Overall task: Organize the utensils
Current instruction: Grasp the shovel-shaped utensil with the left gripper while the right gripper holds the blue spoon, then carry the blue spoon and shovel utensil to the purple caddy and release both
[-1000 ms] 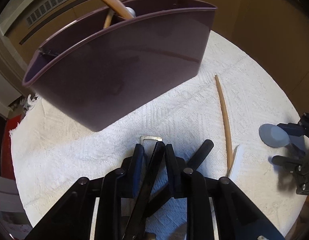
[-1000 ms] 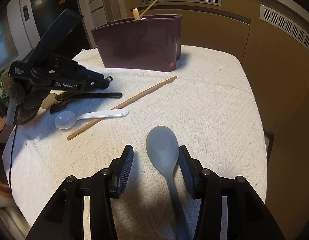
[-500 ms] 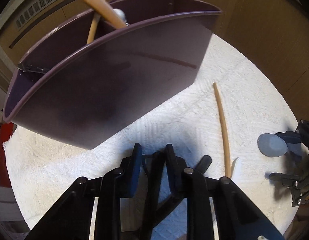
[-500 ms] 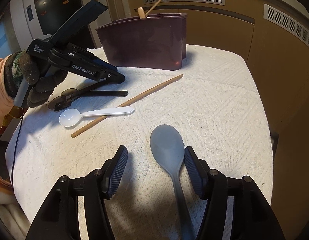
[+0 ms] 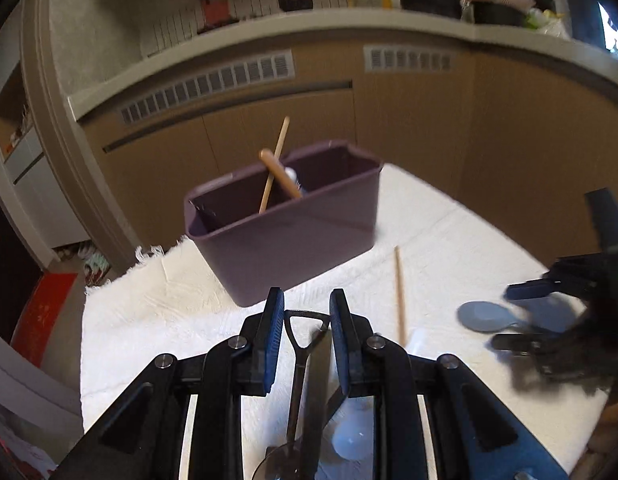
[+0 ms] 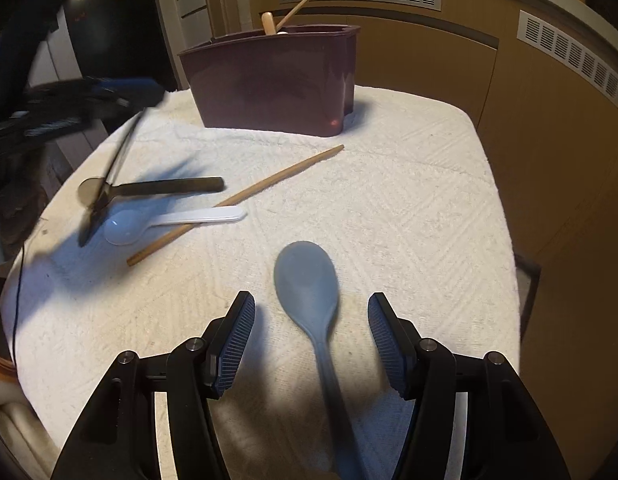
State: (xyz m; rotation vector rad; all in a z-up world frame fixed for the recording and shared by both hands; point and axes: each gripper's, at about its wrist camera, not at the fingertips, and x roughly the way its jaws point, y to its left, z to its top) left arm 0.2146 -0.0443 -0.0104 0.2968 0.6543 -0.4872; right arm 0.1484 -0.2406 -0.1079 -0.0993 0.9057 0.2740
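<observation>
Partway through, by the look of it. Two pieces are already stood in the maroon caddy at the far end of the white towel: a tan-handled utensil and a wooden chopstick, leaning together at the divider between compartments.

A third is being dealt with. The left gripper is clamped on the looped end of a thin black utensil, which is seen tilted in the right wrist view, upper end in the claw and lower end down by the towel. Whether that end touches the cloth cannot be told through the blur.

Four more are left lying on the towel, well short of the caddy:
- a second chopstick, laid slantwise
- a white spoon, crossed by that chopstick
- a black flat-handled spoon, just beyond the white one
- a grey spoon, nearest the right hand

The right gripper is held over the grey spoon. Its jaws have just been opening and are spread wide, the spoon lying between the pads with neither pad on it, so nothing is gripped there yet.

So roughly two stowed, one in hand and four to go, as judged from the layout.

As for writing, none can be read. The left gripper's body is smeared by motion in the right wrist view, and no label is seen on caddy, spoons or towel.
</observation>
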